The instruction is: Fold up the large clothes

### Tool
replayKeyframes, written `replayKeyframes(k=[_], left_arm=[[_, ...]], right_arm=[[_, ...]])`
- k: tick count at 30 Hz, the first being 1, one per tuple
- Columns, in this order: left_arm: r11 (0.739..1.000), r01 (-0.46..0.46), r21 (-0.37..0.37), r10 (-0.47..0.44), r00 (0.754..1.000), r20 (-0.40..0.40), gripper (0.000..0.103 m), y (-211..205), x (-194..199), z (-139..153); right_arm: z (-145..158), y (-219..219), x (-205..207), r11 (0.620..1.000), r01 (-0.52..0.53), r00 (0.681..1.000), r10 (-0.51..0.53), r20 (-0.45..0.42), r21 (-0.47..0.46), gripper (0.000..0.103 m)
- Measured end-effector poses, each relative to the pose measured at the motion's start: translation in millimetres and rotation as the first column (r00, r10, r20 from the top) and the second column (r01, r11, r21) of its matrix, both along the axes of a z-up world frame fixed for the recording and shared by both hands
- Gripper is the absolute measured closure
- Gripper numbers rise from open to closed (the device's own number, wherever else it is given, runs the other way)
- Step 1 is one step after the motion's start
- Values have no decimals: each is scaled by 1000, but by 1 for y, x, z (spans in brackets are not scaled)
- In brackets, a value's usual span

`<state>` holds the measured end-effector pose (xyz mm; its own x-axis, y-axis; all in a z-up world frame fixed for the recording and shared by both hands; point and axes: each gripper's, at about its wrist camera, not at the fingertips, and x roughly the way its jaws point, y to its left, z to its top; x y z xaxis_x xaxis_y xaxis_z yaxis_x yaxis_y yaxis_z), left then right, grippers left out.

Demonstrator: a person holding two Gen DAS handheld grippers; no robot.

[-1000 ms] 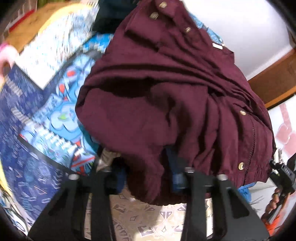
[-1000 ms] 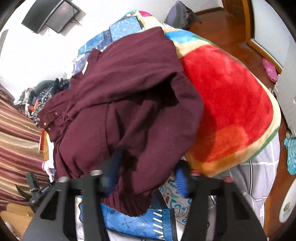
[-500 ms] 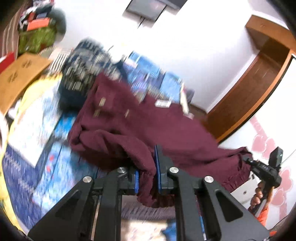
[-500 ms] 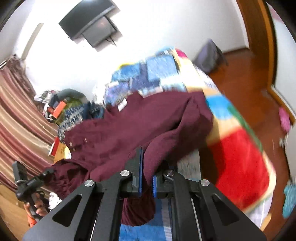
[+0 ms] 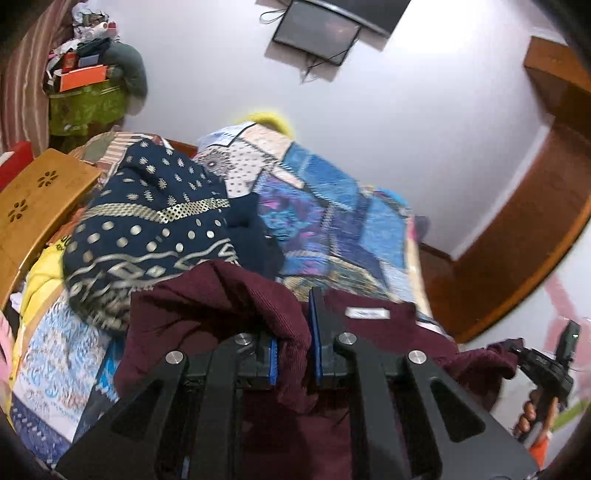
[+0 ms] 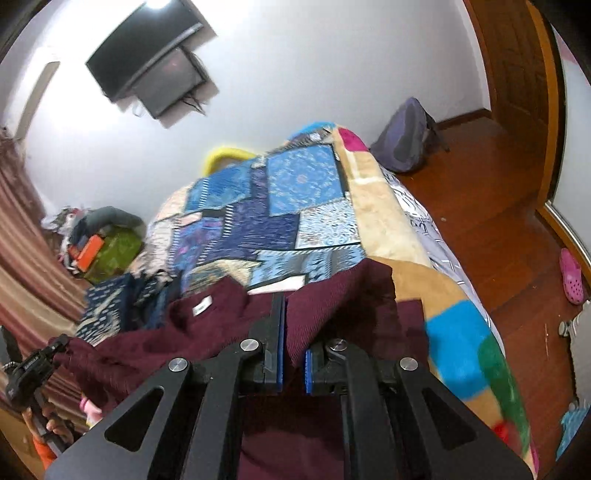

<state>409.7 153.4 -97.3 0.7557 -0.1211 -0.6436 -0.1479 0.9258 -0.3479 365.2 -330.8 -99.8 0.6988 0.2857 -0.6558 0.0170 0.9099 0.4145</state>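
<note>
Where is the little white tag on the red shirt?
In the left wrist view, the white tag sits on the maroon shirt, just right of the left gripper.

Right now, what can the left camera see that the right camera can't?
Only the left wrist view shows the wooden board with flower-shaped holes and the red box behind it. Only the right wrist view shows the grey backpack, the pink shoe and the red, blue and green blanket. Both show the maroon shirt pinched in both tongs, the blue patchwork quilt and the TV on the wall.
</note>
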Motion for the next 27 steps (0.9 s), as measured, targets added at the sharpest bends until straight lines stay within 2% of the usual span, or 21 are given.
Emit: replayKeyframes(k=[4, 7, 9, 11, 14, 17, 19, 21, 25, 27], left_arm=[[994, -23, 105, 31, 996, -78, 87, -12, 39, -34], [987, -17, 158, 33, 995, -99, 82, -19, 49, -47], [981, 4, 193, 14, 996, -92, 73, -26, 49, -46], [971, 45, 234, -20, 994, -106, 57, -34, 50, -43], [956, 99, 277, -67, 990, -126, 51, -49, 46, -35], [942, 149, 302, -115, 985, -130, 42, -64, 36, -23], [942, 170, 290, -142, 983, -116, 37, -69, 26, -14], [942, 186, 281, -165, 981, -98, 34, -73, 15, -8], [935, 162, 317, -154, 987, -49, 9, -80, -15, 3], [932, 160, 325, -156, 987, -40, 7, -82, -27, 1]], right_arm=[[-31, 2, 35, 999, 16, 997, -19, -78, -48, 96], [-48, 5, 49, 996, 8, 991, -20, -136, -86, 96], [-54, 8, 53, 994, -9, 987, -8, -157, -111, 96], [-51, 11, 52, 989, -24, 988, 2, -154, -146, 95], [-39, 13, 48, 986, -49, 987, 23, -161, -159, 90], [-24, 15, 41, 985, -61, 983, 32, -178, -163, 72], [-9, 21, 32, 978, -69, 986, 38, -161, -195, 43], [3, 29, 23, 972, -94, 990, 69, -119, -214, 38], [19, 54, -3, 949, -135, 990, 119, -72, -285, 32], [19, 67, -14, 935, -174, 985, 160, -72, -308, 27]])
